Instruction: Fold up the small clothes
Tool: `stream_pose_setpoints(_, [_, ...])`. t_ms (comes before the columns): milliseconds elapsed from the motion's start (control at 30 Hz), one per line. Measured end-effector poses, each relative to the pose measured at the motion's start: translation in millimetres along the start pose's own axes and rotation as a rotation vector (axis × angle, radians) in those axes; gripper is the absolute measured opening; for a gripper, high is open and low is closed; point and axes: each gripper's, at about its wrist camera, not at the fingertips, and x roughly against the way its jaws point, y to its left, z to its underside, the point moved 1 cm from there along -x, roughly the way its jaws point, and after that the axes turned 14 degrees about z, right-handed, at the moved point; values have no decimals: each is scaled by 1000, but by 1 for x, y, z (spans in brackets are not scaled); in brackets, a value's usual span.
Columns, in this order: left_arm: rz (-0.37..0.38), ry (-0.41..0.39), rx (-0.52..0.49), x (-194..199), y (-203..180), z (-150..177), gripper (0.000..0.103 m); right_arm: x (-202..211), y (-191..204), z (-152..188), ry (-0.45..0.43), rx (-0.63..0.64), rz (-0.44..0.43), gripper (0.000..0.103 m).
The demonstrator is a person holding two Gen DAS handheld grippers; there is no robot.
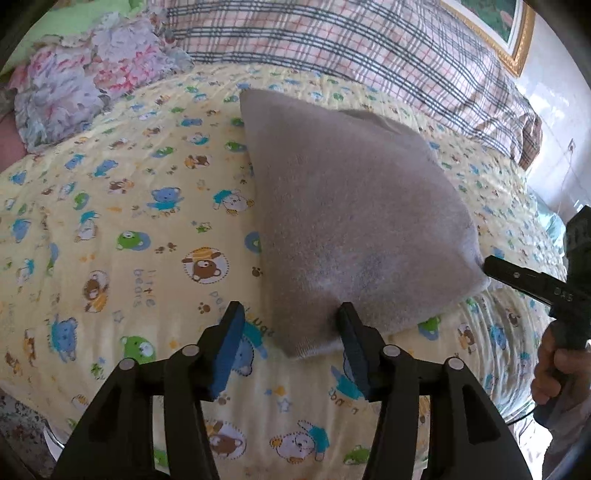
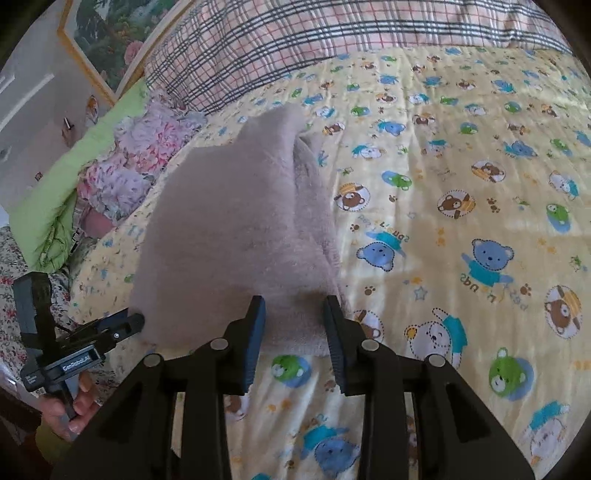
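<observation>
On a bed spread with a yellow bear-print quilt [image 1: 122,206], a grey fleecy garment [image 1: 351,206] lies folded in a rough triangle, its near edge toward both cameras. Left to right in the left wrist view: a floral cloth [image 1: 74,85] bunched at the quilt's far left corner, a plaid blanket [image 1: 351,40] across the back, then the garment, and at far right a gold-framed picture [image 1: 502,22] on the wall. The left hand-held gripper [image 1: 291,325] has its blue-padded fingers apart, the garment's near corner lying between them, the right pad touching the cloth. The right hand-held gripper [image 1: 491,267] enters from the right edge with its tip against the garment's right corner; whether its fingers are parted cannot be told from here. The right wrist view settles that: its fingers stand apart astride the garment's near hem [image 2: 295,339]. Only this view shows a green pillow [image 2: 55,192] at left, beside the floral cloth, and the person's left hand [image 2: 68,410] gripping the other tool's handle.
</observation>
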Motion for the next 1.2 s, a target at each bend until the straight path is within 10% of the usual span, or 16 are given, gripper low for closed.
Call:
stream_pose_setpoints(933, [-109, -3, -160, 45, -33, 92, 84, 85, 31, 105, -129, 238, 60, 86])
stream_pose_setpoints(1200, [-86, -20, -173, 56, -34, 66, 87, 88, 41, 89, -138, 260, 60, 89])
